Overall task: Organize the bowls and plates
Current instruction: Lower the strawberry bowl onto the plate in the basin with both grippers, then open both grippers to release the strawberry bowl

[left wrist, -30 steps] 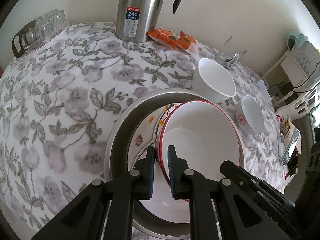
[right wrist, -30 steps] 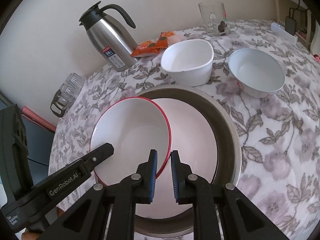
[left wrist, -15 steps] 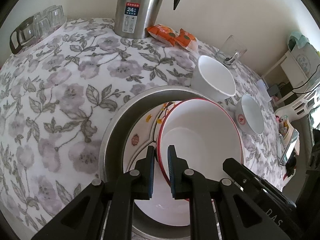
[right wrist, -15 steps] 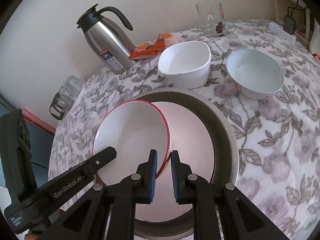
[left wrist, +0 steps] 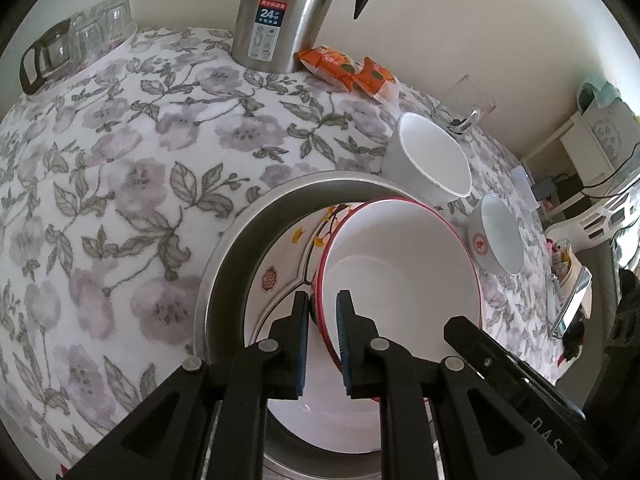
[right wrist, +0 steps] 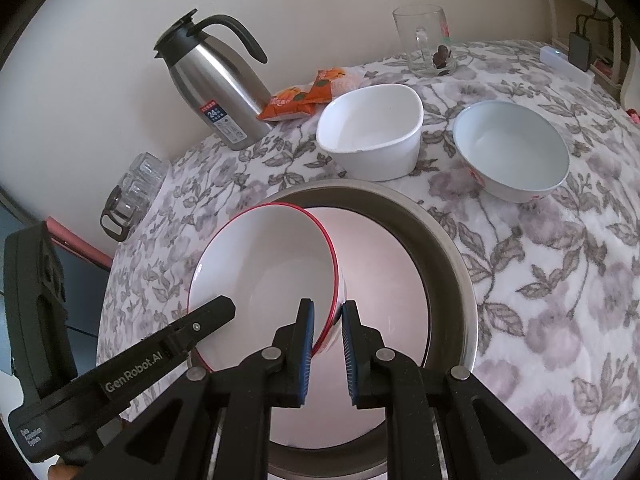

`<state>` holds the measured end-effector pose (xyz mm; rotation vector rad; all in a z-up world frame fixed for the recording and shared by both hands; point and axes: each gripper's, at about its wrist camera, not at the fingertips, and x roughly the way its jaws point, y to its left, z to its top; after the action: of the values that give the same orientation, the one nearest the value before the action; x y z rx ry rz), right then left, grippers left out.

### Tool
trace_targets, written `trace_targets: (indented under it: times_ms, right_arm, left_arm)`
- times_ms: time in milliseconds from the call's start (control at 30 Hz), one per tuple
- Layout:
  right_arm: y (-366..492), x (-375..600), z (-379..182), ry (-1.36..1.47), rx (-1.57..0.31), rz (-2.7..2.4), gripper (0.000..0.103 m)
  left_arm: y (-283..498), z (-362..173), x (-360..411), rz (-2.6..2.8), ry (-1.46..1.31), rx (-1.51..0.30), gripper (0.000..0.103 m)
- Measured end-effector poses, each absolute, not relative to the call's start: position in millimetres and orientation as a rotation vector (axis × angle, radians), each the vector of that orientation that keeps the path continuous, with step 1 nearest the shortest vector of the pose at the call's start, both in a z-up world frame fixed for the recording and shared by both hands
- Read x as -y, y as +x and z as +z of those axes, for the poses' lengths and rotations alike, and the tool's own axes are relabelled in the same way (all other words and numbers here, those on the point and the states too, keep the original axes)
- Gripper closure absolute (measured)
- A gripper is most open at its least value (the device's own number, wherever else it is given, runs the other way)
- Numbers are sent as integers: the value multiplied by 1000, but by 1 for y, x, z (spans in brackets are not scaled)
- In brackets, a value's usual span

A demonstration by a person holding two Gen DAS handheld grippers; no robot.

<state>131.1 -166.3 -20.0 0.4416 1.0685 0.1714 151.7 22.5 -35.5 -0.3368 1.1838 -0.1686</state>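
On the table (right wrist: 560, 280), which is covered with a soft cloth printed with grey-purple flowers and leaves, a wide round metal basin (left wrist: 224, 248) with a dull steel rim stands near the front edge. Inside it lies a flat white plate (left wrist: 280, 264) with a painted yellow flower branch and a small red seal mark. Above this plate, a smooth white bowl with a thin red rim (right wrist: 272, 264) is tilted over the basin, partly past its left rim in the right wrist view.

Both tools grasp this bowl by its rim. The left tool (left wrist: 322, 320) is clenched on the rim on one side, with one blue ribbed pad inside the bowl and one outside. The right tool (right wrist: 328, 328) is clenched on the opposite side of the rim in the same way.

Behind the basin, toward the far edge, stands a white bowl with a rounded-square shape (right wrist: 372, 132), and to its right a round white bowl with a red mark on its wall (left wrist: 498, 236). At the far edge by the wall are a brushed steel jug with a black handle (right wrist: 216, 92), two orange shiny snack packets (left wrist: 348, 70) and a clear glass mug (right wrist: 424, 44). Some clear glass cups in a dark holder (left wrist: 68, 52) are at the far left corner.
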Motion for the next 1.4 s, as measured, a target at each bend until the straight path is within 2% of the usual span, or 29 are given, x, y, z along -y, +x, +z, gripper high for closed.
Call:
trace_targets:
  times_ms: [300,333,400,567,667,767,867,967,1000,1033,1100,1167,1233,1267,1333,1400]
  right_arm:
    - [132,164,-19,413,-1078,184,85]
    - [132,165,-19,413,-1080,186,85]
    - [132,166,-19,413,-1085,188,85]
    - [130,169,-13,386,-1077,167,85]
    - [129,173,-8,386,-1061,163,85]
    - [128,178,-3,390,-1049,155,84]
    - [127,181,1,381,-1043,137,72]
    - [126,180,3,358,-1036,126,71]
    - [126,179,3,348,-1036,121,67]
    - [126,178,3,338,-1035,119,56]
    - [125,177,3,333,-1027,123,44]
    - [125,175,4,323,-1024,133,44]
    - [125,174,4,314,-1021,132,39]
    - [125,174,3,312,-1020,128,37]
    - [126,175,2,313,-1020,124,27]
    - [126,177,2,320,-1018,117,22]
  left_arm:
    - [151,-32,-31,-162,-379,-1184,87]
    - [151,-32,-33,-161,-387,-1185,86]
    - [151,-32,-36,-145,-394,-1193,75]
    - [148,-20,-44,-126,-399,-1157,72]
    - [146,-11,-48,-121,-395,-1127,64]
    - [145,-5,-50,-100,-381,-1110,61]
    - [145,-1,-54,-66,-356,-1096,48]
    - [145,-1,-58,-25,-331,-1100,48]
    - [146,-1,-60,-8,-325,-1104,47]
    - [145,-1,-60,3,-323,-1106,47]
    - [146,-2,-62,14,-324,-1113,47]
    - [146,-4,-63,20,-325,-1122,47]
    - [147,-6,-63,28,-321,-1133,37]
    - [147,-7,-63,34,-315,-1136,25]
    - [147,-8,-63,43,-311,-1134,23]
    - [147,-8,-64,52,-313,-1133,23]
